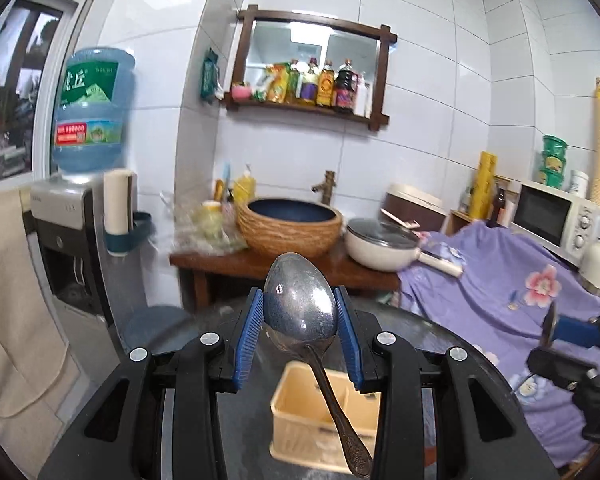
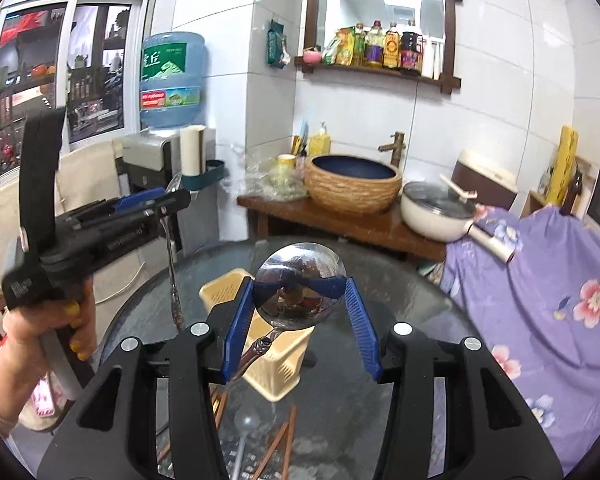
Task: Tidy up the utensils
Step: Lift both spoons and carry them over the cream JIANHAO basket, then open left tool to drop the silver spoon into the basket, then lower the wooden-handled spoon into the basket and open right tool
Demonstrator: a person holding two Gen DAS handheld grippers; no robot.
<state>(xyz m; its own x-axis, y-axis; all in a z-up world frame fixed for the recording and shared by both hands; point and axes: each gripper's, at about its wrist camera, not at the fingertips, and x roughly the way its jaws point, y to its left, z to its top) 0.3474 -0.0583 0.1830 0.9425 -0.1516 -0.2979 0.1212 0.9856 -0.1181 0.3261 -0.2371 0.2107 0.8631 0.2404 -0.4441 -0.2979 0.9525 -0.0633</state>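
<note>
My left gripper [image 1: 299, 300] is shut on the bowl of a steel spoon [image 1: 300, 304], whose handle hangs down over the cream utensil basket [image 1: 300, 420] on the glass table. In the right wrist view the left gripper [image 2: 172, 196] is at the left, spoon handle [image 2: 174, 280] hanging. My right gripper [image 2: 300, 292] is shut on the bowl of a shiny round ladle-spoon [image 2: 300, 284], above the basket [image 2: 278, 360]. Brown chopsticks [image 2: 276, 448] and a clear plastic spoon [image 2: 246, 428] lie on the table below.
The round dark glass table [image 2: 400, 280] is edged by a purple floral cloth [image 2: 540, 300] at the right. Behind stand a wooden stand with a woven basin [image 2: 352, 188] and white pan [image 2: 436, 212], and a water dispenser [image 2: 156, 160] at the left.
</note>
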